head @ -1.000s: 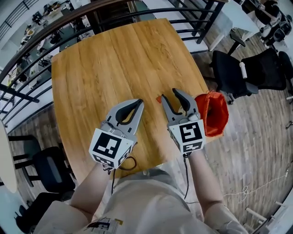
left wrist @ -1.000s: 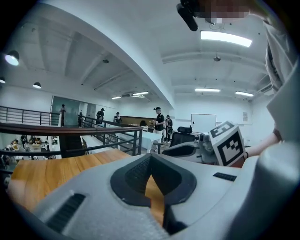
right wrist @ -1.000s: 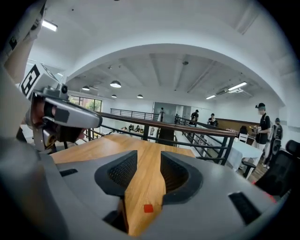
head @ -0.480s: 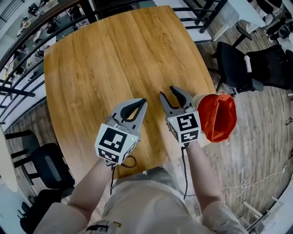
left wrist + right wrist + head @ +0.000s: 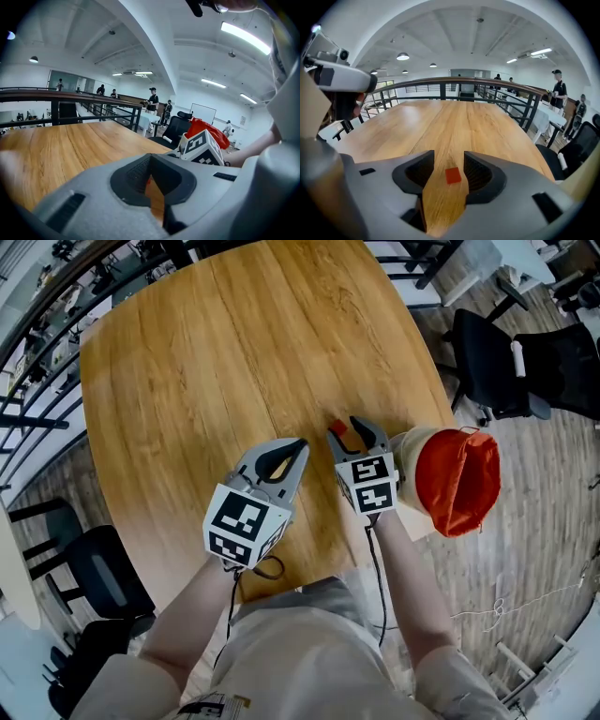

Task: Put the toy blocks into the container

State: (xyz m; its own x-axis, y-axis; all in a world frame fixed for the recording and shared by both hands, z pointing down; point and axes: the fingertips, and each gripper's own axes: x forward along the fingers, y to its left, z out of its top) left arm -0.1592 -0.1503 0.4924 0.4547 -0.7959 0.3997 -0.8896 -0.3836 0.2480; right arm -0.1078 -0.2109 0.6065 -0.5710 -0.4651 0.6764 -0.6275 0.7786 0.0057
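A small red block (image 5: 337, 427) (image 5: 453, 176) lies flat on the wooden table (image 5: 216, 352). My right gripper (image 5: 345, 428) (image 5: 449, 155) is low over it and open. Its jaws have just been opening, and the block sits between them untouched. My left gripper (image 5: 300, 443) (image 5: 149, 160) hovers beside it on the left, shut with nothing in it. The orange-red fabric container (image 5: 456, 480) (image 5: 206, 128) hangs at the table's right edge, just right of my right gripper, its mouth facing outward.
Black office chairs (image 5: 511, 362) stand on the floor to the right, and another chair (image 5: 98, 582) sits at lower left. A black railing (image 5: 459, 89) runs past the table's far edge. Several people stand far off in both gripper views.
Both grippers have come down toward the table. The right gripper's jaws have spread and now straddle the red block, which earlier lay just ahead of its left tip.
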